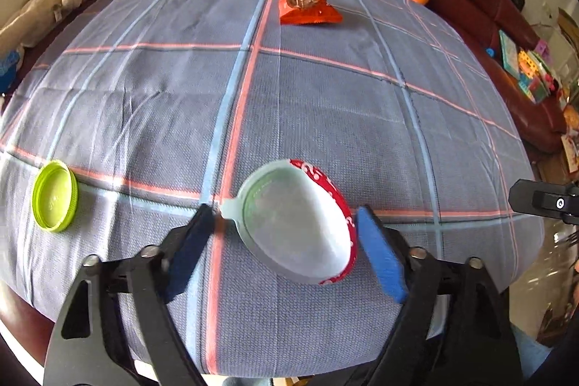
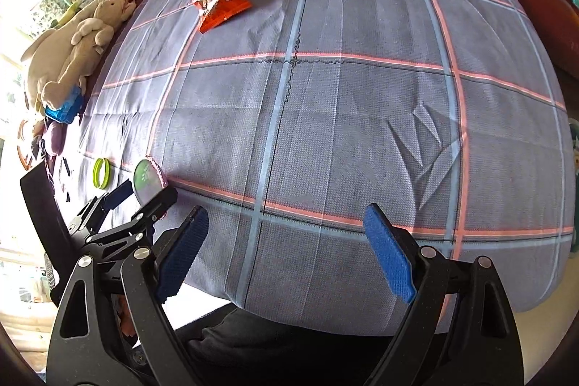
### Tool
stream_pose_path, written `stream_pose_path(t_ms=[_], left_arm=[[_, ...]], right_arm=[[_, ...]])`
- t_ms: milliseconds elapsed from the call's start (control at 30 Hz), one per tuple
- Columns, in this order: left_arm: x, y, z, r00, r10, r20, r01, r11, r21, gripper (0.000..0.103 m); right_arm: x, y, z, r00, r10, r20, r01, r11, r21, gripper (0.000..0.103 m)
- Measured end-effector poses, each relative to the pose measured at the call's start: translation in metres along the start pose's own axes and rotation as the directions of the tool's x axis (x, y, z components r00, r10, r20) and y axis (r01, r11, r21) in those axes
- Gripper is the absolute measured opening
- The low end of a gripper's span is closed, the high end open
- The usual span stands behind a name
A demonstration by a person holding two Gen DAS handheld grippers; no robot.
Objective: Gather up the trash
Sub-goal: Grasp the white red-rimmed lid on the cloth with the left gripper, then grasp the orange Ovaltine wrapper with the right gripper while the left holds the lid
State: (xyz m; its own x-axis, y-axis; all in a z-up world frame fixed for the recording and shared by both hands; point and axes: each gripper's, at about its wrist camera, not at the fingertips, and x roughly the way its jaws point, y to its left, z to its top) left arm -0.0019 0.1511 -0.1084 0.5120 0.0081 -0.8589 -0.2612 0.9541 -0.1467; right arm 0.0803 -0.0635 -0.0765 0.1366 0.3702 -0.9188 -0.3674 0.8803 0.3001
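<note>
Nearest the table's left edge lies the green lid (image 1: 54,200), stiff and light; I'd pinch it across the rim. Next, near the front edge, my left gripper (image 1: 286,234) straddles the empty pudding cup (image 1: 295,223), lying tilted on its side, pads not yet pressing. It's thin plastic that crushes easily, so I'd squeeze gently across the rim. The orange wrapper (image 1: 305,4) lies crinkly toward the far edge. My right gripper (image 2: 286,230) hangs wide open, empty.
</note>
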Motion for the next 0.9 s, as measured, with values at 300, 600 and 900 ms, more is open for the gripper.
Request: stream_pose_path(t_ms=[300,600,900], left_arm=[[0.002,0.015,0.023,0.999,-0.031,0.039,0.032,0.999,-0.023,0.058],[0.019,0.053,0.086,0.994,-0.076,0.079,0.083,0.994,-0.078,0.058],[0.035,0.082,0.138,0.992,-0.090,0.089,0.100,0.988,-0.119,0.058]], right_arm=[[0.012,0.007,0.018,1.000,-0.023,-0.015,0.023,0.999,-0.035,0.083],[0.039,0.032,0.101,0.999,-0.040,0.002,0.040,0.994,-0.099,0.083],[0.077,0.073,0.189,1.000,0.008,0.028,-0.003,0.985,-0.175,0.083]])
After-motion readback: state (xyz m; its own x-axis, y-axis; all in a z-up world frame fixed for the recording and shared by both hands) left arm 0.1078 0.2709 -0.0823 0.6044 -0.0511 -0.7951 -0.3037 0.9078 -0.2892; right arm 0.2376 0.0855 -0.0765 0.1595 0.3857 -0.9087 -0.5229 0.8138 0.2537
